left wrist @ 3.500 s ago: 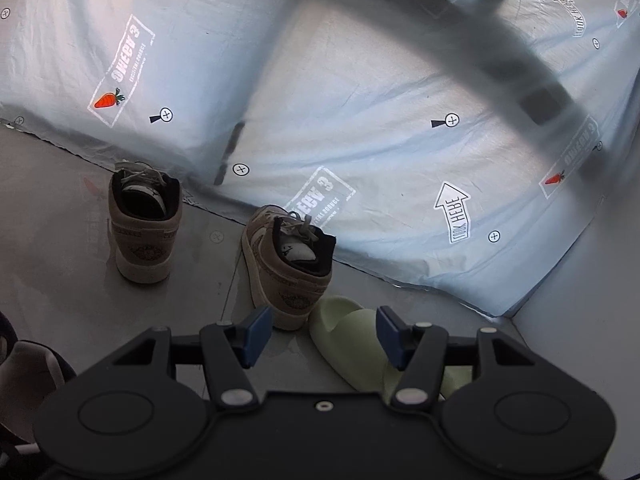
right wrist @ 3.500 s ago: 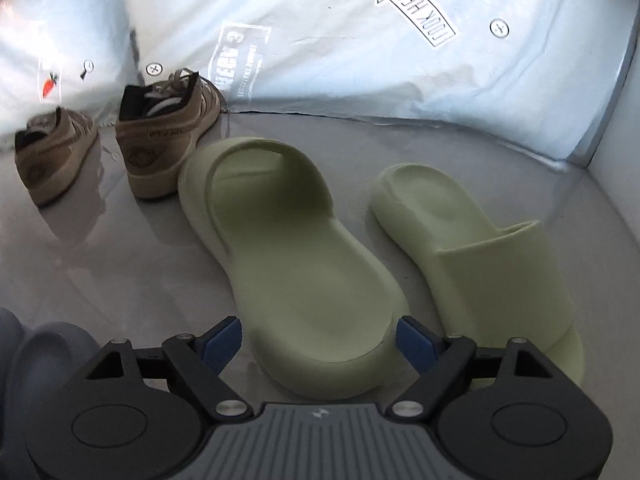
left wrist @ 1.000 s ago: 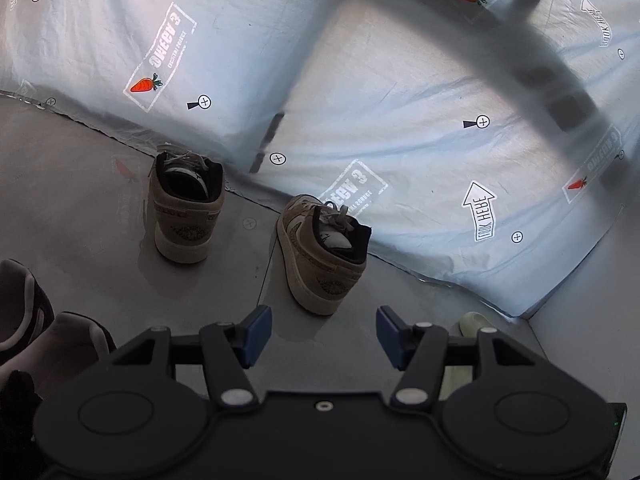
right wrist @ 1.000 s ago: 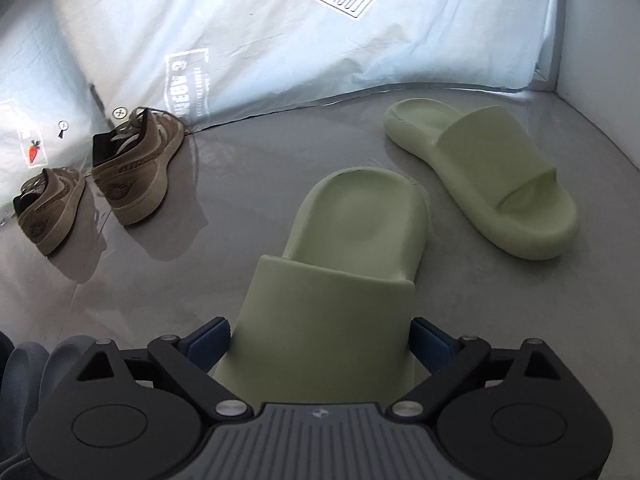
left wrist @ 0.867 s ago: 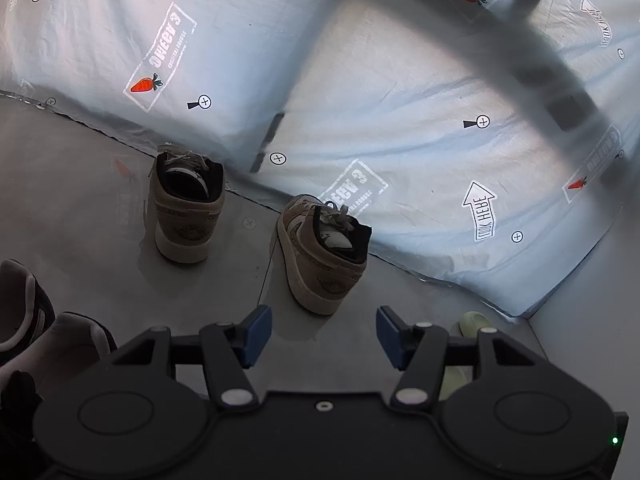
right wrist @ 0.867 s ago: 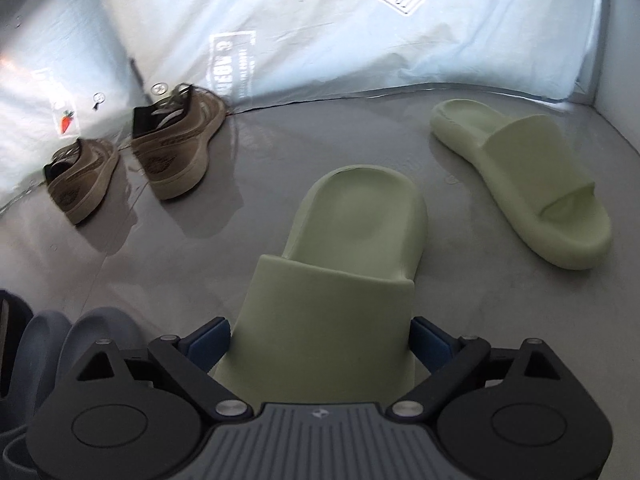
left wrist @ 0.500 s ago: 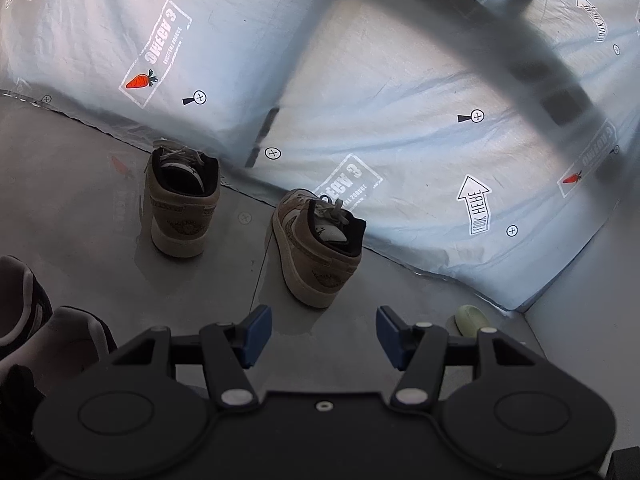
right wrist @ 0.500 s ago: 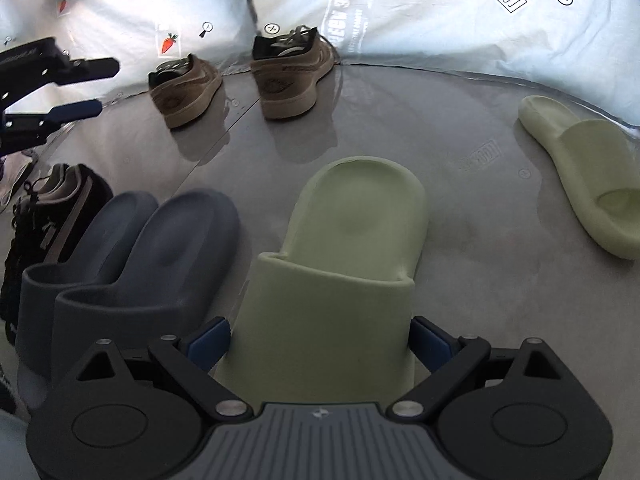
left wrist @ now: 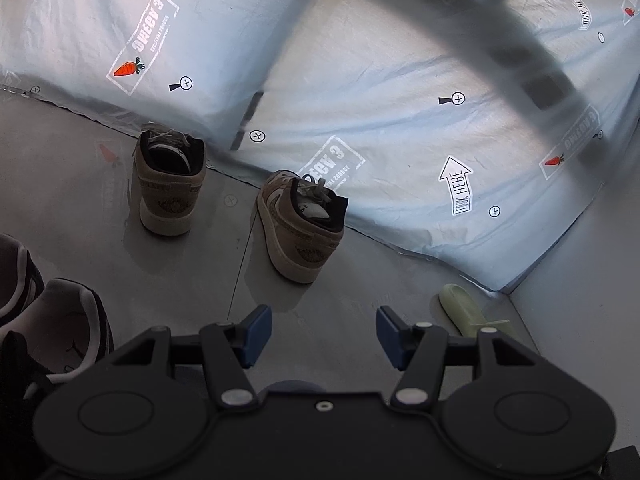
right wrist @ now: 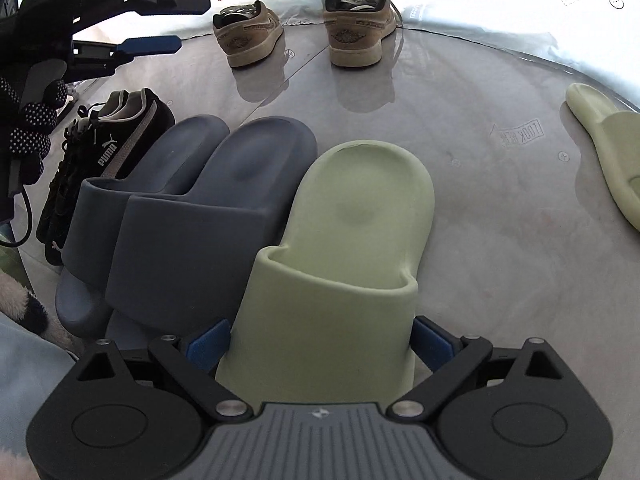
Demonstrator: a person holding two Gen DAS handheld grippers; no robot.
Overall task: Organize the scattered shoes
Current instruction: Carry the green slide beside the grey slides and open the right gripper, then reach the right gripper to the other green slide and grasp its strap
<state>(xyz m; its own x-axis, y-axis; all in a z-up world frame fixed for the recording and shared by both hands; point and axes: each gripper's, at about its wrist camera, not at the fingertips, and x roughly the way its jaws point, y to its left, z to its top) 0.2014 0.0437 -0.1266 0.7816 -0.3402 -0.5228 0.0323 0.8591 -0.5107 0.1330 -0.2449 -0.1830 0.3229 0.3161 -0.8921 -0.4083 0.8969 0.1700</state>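
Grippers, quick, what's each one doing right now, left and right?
Left gripper: open, nothing between its jaws.
Right gripper: closed on the green slide, holding it beside the grey slides.

This looks like a staged recording set, not a lived-in home. A wrinkled pale blue plastic sheet (left wrist: 400, 80) hangs as a backdrop, printed with carrot logos, crosshair markers and arrows. The glossy grey floor (right wrist: 480, 240) has faint printed marks too. Pairs of shoes stand on it, such as tan suede low sneakers (right wrist: 356, 28) and dark blue foam slides (right wrist: 192, 216).
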